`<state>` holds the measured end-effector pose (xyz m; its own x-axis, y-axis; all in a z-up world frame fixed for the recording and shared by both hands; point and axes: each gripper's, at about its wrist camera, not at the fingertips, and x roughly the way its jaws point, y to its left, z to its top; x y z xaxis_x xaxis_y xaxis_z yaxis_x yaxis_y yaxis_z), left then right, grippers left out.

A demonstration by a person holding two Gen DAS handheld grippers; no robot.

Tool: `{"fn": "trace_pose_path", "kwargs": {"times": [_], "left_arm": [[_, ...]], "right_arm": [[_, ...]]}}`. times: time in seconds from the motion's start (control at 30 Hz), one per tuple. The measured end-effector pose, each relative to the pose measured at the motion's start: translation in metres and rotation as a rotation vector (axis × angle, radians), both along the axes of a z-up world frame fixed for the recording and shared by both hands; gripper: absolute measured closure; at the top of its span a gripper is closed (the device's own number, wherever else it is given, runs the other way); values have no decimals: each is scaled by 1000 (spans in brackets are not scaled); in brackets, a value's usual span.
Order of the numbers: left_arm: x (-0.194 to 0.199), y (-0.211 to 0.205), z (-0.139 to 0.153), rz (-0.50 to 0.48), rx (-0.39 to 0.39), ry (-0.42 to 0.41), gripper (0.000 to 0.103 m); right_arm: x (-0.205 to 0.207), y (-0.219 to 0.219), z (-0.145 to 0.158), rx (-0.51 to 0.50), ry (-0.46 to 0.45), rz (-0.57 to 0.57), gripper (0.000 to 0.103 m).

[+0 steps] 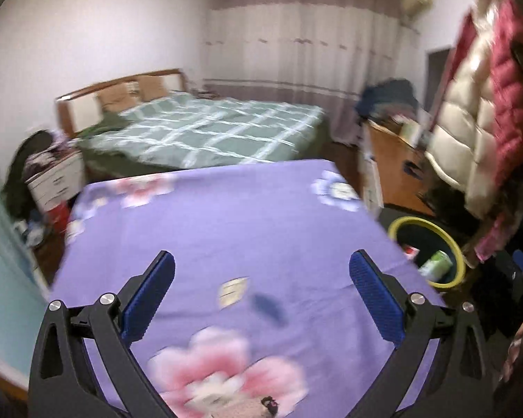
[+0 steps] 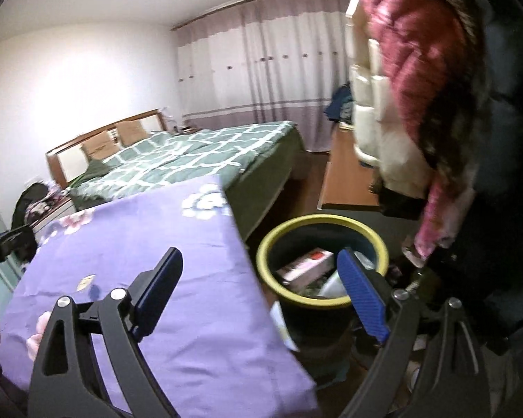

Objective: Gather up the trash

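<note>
On the purple cloth [image 1: 226,230] lie a pale wrapper [image 1: 233,291] and, just right of it, a dark scrap [image 1: 267,306], both probably light and limp, best pinched at an edge. The left gripper [image 1: 261,268] gapes wide, empty. The right gripper [image 2: 259,268] too, near the bin [image 2: 265,244].

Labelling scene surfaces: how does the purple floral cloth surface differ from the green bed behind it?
Pattern: the purple cloth has pink and white flowers; the green bed cover has a white grid. Frame: the green bed shows a wooden headboard; the purple cloth surface shows none. Load: a small pale item and a dark one lie on the purple cloth; none is clear on the green bed. Position: the purple one is nearer, beside the yellow-rimmed bin. Both are flat and cloth-covered.
</note>
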<state>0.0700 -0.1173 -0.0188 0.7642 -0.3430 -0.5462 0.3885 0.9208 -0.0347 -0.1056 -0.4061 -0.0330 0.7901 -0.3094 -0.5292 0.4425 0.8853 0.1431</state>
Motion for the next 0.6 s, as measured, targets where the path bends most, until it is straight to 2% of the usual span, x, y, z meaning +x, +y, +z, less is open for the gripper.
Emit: {"fn": "trace_pose_path", "kwargs": {"times": [0.17, 0.27, 0.47, 0.6], "left_arm": [[-35, 65, -2, 129, 20, -86, 5], [-47, 84, -3, 139, 7, -98, 5], [-52, 102, -9, 146, -67, -75, 5], [-51, 98, -19, 146, -56, -36, 5]], "right_arm": [[9, 27, 12, -31, -6, 58, 16], [12, 36, 13, -25, 8, 82, 15], [16, 48, 11, -25, 28, 106, 15], [20, 52, 11, -34, 30, 123, 15]]}}
